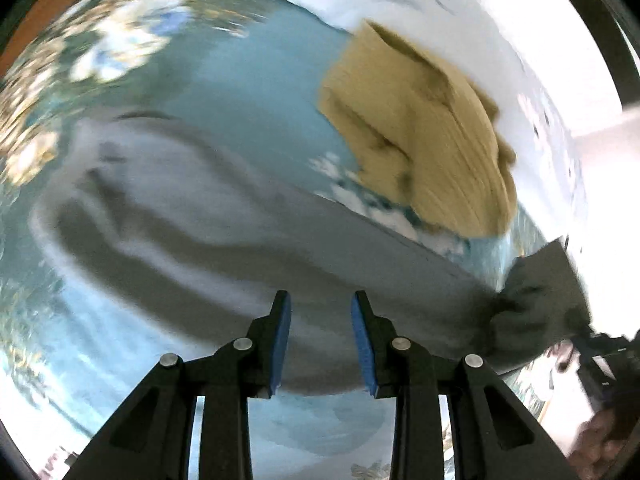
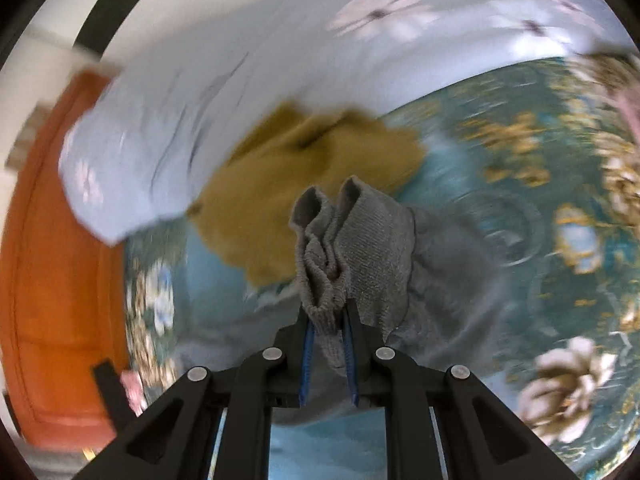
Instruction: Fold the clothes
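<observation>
- The left wrist camera is looking down along its blue-padded fingers point(image 1: 280, 344), close over a crumpled grey knit garment point(image 1: 200, 216).
- The right wrist camera is facing the same garment point(image 2: 372, 256), nearer still.
- Both are sharing the mustard-yellow folded cloth point(image 1: 424, 136) point(image 2: 320, 164) and teal floral bedspread point(image 1: 248, 80) point(image 2: 520, 184).

Left hand-held gripper point(image 1: 321, 300) parted over grey garment point(image 1: 200, 216), mustard garment point(image 1: 424, 132) beyond, teal floral cloth point(image 1: 248, 92)

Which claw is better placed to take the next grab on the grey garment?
The left claw: it is open just above the grey garment. The right claw is already shut on its ribbed edge.
</observation>
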`<state>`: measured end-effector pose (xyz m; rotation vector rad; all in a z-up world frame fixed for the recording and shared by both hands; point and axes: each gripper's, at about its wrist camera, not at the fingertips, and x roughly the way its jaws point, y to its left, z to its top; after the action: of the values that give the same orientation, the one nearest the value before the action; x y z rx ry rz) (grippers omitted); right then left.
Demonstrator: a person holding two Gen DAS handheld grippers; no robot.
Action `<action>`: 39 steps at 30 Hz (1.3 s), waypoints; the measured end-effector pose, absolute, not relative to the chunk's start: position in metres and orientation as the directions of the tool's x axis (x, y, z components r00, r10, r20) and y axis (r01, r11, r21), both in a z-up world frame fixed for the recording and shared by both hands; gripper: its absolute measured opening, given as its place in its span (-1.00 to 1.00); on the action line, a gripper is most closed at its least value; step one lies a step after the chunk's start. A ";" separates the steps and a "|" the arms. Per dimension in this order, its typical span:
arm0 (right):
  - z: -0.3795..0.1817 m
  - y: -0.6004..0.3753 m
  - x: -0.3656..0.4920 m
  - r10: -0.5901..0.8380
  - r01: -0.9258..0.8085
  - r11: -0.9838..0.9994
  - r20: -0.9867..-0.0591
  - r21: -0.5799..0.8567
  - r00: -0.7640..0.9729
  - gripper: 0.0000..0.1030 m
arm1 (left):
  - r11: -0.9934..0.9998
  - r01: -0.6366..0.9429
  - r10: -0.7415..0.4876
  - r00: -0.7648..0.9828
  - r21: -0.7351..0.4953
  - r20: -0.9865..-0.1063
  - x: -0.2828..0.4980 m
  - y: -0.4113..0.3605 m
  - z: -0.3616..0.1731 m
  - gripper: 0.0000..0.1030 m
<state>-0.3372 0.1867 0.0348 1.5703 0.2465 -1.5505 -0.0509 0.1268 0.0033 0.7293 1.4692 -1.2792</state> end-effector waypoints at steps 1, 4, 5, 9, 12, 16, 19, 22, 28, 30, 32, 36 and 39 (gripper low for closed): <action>0.029 0.177 -0.321 -0.408 0.707 -0.567 -0.890 0.423 0.205 -0.71 | 0.278 0.898 -0.174 -0.302 -0.341 -0.937 -0.038 0.132 0.003 -0.39; 0.010 0.149 -0.272 -0.340 0.776 -0.505 -0.914 0.377 0.223 -0.71 | 0.347 0.873 -0.189 -0.292 -0.342 -0.938 -0.002 0.147 0.003 -0.39; 0.004 0.140 -0.256 -0.317 0.797 -0.483 -0.921 0.362 0.227 -0.71 | 0.363 0.868 -0.188 -0.288 -0.339 -0.939 0.005 0.153 0.004 -0.39; -0.023 0.115 -0.213 -0.227 0.852 -0.427 -0.948 0.302 0.223 -0.71 | 0.413 0.849 -0.184 -0.276 -0.328 -0.944 0.036 0.177 0.008 -0.39; -0.023 0.118 -0.213 -0.223 0.855 -0.397 -0.939 0.333 0.262 -0.65 | 0.435 0.840 -0.178 -0.274 -0.325 -0.945 0.049 0.183 0.000 -0.39; -0.023 0.123 -0.212 -0.215 0.856 -0.357 -0.925 0.374 0.314 -0.57 | 0.451 0.828 -0.165 -0.290 -0.334 -0.943 0.050 0.179 -0.013 -0.39; -0.023 0.127 -0.212 -0.208 0.854 -0.327 -0.912 0.405 0.353 -0.56 | 0.449 0.816 -0.156 -0.329 -0.363 -0.931 0.042 0.173 -0.021 -0.39; -0.023 0.131 -0.211 -0.199 0.850 -0.297 -0.899 0.435 0.390 -0.50 | 0.426 0.809 -0.137 -0.385 -0.405 -0.913 0.025 0.164 -0.032 -0.37; -0.026 0.166 -0.268 -0.199 0.812 -0.431 -0.919 0.393 0.339 -0.46 | 0.325 0.803 -0.103 -0.495 -0.499 -0.863 -0.027 0.139 -0.051 -0.19; -0.028 0.180 -0.290 -0.198 0.792 -0.485 -0.929 0.371 0.313 -0.46 | 0.276 0.804 -0.089 -0.524 -0.526 -0.847 -0.047 0.130 -0.057 -0.18; -0.029 0.193 -0.312 -0.194 0.768 -0.538 -0.938 0.347 0.288 -0.46 | 0.235 0.798 -0.045 -0.561 -0.554 -0.827 -0.070 0.122 -0.068 -0.18; -0.032 0.218 -0.350 -0.185 0.712 -0.628 -0.949 0.313 0.255 -0.46 | 0.265 0.795 -0.001 -0.566 -0.546 -0.824 -0.081 0.119 -0.089 -0.19; -0.037 0.227 -0.354 -0.185 0.685 -0.652 -0.944 0.325 0.272 -0.46 | 0.318 0.775 0.007 -0.578 -0.546 -0.816 -0.080 0.121 -0.102 -0.19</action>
<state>-0.3539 0.2267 -0.0366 1.7963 0.4549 -1.4743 -0.0797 0.1211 -0.1025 0.6947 1.8513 -1.3271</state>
